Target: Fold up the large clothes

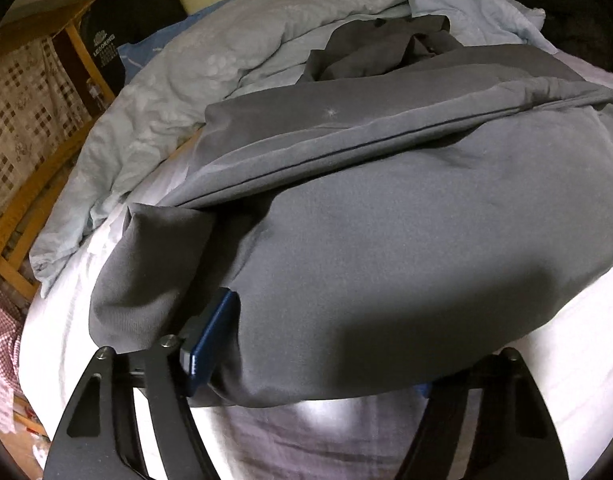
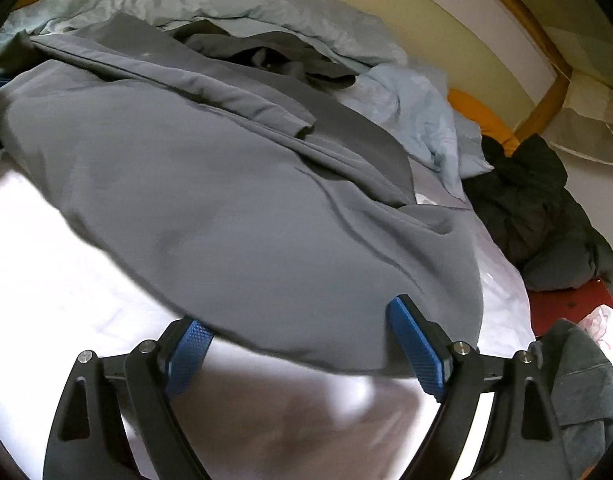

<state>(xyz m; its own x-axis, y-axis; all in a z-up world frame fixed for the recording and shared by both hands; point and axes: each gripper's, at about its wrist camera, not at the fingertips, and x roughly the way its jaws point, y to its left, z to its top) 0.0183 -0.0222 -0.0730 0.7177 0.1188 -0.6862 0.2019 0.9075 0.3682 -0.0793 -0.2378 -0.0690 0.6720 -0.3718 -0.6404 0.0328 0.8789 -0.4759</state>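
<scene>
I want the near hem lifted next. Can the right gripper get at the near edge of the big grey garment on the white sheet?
Probably yes. The right gripper stands open with the big grey garment's near edge lying between its blue pads, nothing covering it on the white sheet.

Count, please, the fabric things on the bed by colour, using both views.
Grey: 1, the grey garment
Light blue: 1, the duvet
White: 1, the bedsheet
Black: 1, the jacket
Orange: 1, the cushion
Total: 5
</scene>
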